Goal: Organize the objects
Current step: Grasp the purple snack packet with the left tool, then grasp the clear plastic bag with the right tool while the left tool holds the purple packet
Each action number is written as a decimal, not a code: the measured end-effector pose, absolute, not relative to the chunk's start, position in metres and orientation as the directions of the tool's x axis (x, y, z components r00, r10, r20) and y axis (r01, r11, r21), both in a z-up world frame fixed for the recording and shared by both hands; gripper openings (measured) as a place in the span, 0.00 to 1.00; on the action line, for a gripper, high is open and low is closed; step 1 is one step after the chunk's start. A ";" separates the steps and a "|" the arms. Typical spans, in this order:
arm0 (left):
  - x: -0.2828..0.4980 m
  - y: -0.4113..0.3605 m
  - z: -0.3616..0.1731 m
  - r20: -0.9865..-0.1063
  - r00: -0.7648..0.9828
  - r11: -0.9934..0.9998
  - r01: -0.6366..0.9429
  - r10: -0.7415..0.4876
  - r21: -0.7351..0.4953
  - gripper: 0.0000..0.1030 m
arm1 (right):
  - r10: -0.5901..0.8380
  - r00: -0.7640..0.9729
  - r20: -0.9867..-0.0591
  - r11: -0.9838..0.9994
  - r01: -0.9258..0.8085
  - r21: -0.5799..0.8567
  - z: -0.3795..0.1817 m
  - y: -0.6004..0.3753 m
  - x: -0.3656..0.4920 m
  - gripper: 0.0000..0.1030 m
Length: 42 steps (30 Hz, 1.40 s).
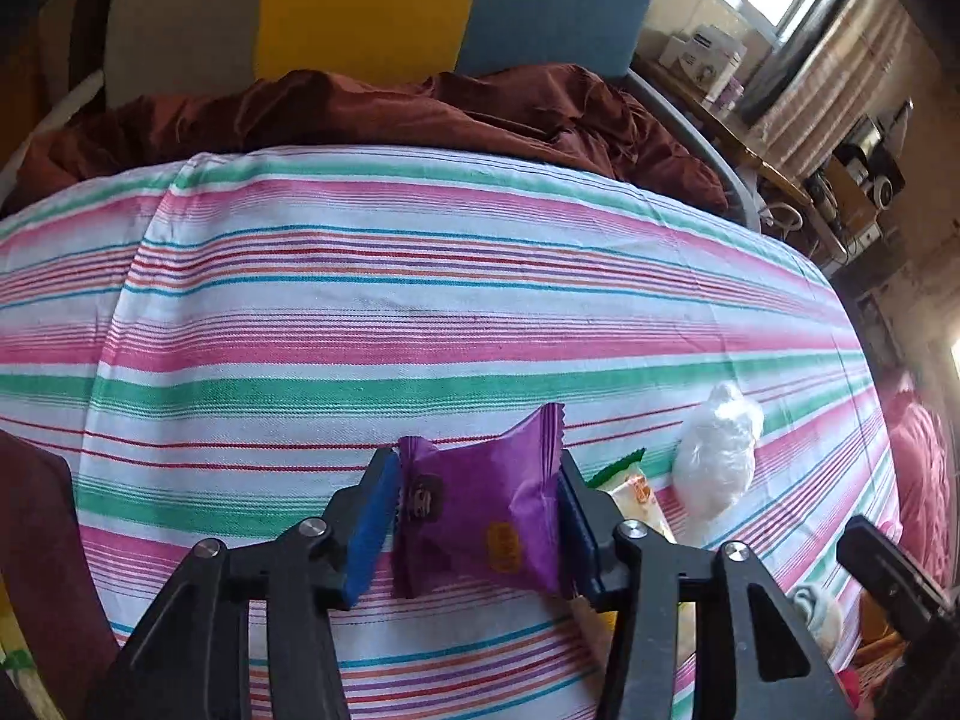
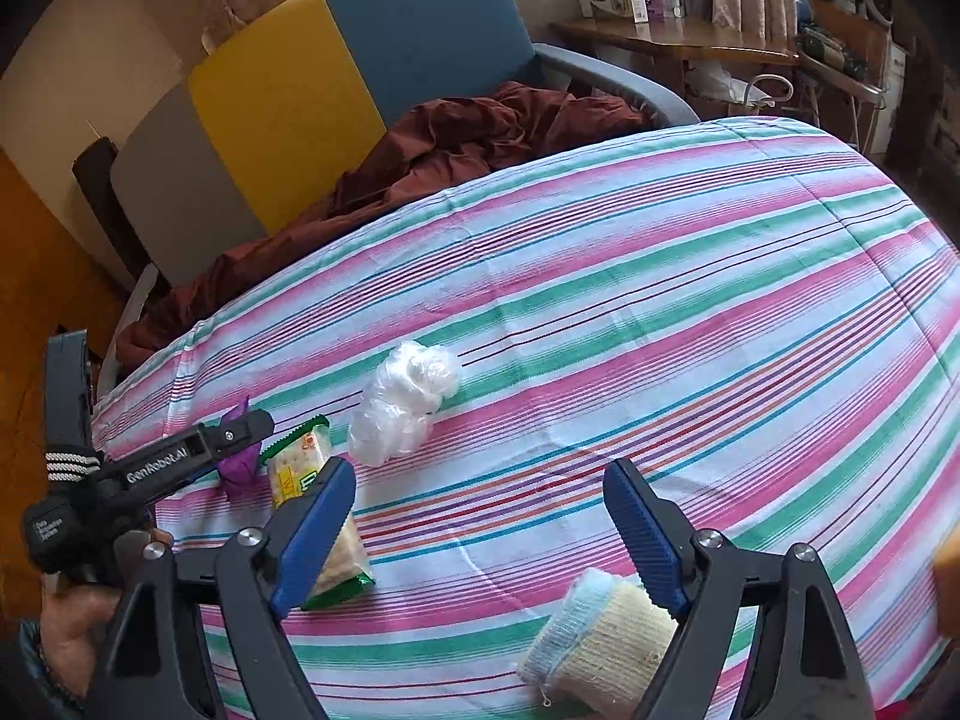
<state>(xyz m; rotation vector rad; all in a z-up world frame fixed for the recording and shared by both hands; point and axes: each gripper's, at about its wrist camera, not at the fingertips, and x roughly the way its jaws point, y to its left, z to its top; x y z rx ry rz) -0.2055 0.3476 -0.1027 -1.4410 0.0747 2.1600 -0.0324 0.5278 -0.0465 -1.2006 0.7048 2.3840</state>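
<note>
The counter, under a pink, green and white striped cloth, fills both views; beyond its far edge lie a crumpled dark red fabric and a chair with grey, yellow and blue back panels.

The left gripper points steeply down at the near part of the cloth, its blue pads set against both ends of a purple snack packet (whether they truly press or only touch cannot be told). From the right wrist view, a hand holds that tool at lower left.

The right gripper also tilts down, its jaws spread wide with only bare cloth between the tips. A rolled cream and pale blue sock lies just inside its right finger, near the base. A cracker packet with green ends runs beneath its left finger, just right of the left gripper. Ahead of both, a crumpled clear plastic bag rests apart.
</note>
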 end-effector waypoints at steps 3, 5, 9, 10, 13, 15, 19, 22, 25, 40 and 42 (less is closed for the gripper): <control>-0.194 0.340 -0.100 -0.864 -0.307 -0.842 -0.495 0.399 -0.214 0.43 | 0.115 -0.565 -0.817 -0.809 -0.530 0.253 -0.046 0.527 -0.034 0.83; -0.183 0.339 -0.099 -0.864 -0.326 -0.836 -0.520 0.385 -0.176 0.42 | 0.126 -0.567 -0.814 -0.812 -0.530 0.244 -0.045 0.527 -0.034 0.83; -0.156 0.326 -0.094 -0.869 -0.336 -0.834 -0.534 0.364 -0.143 0.41 | 0.147 -0.603 -0.784 -0.789 -0.549 0.275 -0.038 0.536 -0.027 0.82; -0.146 0.324 -0.091 -0.864 -0.349 -0.828 -0.547 0.361 -0.125 0.39 | 0.155 -0.624 -0.766 -0.773 -0.559 0.299 -0.034 0.542 -0.023 0.82; -0.119 0.322 -0.089 -0.864 -0.356 -0.805 -0.587 0.355 -0.089 0.37 | 0.187 -0.664 -0.724 -0.713 -0.599 0.364 -0.026 0.560 -0.008 0.82; -0.097 0.320 -0.088 -0.863 -0.362 -0.782 -0.621 0.353 -0.060 0.37 | 0.188 -0.678 -0.711 -0.674 -0.616 0.409 -0.025 0.571 -0.001 0.82; -0.053 0.322 -0.088 -0.857 -0.357 -0.720 -0.694 0.371 -0.023 0.36 | 0.197 -0.709 -0.677 -0.593 -0.636 0.493 -0.024 0.590 0.016 0.82; -0.023 0.322 -0.089 -0.848 -0.344 -0.679 -0.734 0.403 -0.024 0.36 | 0.209 -0.728 -0.653 -0.533 -0.645 0.548 -0.025 0.602 0.029 0.82; 0.003 0.318 -0.089 -0.827 -0.361 -0.644 -0.765 0.431 -0.002 0.36 | 0.195 -0.751 -0.631 -0.492 -0.632 0.599 -0.027 0.608 0.034 0.82; 0.005 0.307 -0.102 -0.778 -0.350 -0.629 -0.774 0.522 -0.074 0.36 | 0.096 -0.654 -0.750 -0.713 -0.571 0.407 -0.044 0.560 -0.023 0.82; 0.006 0.305 -0.103 -0.771 -0.353 -0.625 -0.777 0.530 -0.074 0.36 | 0.099 -0.641 -0.761 -0.730 -0.566 0.382 -0.047 0.556 -0.026 0.82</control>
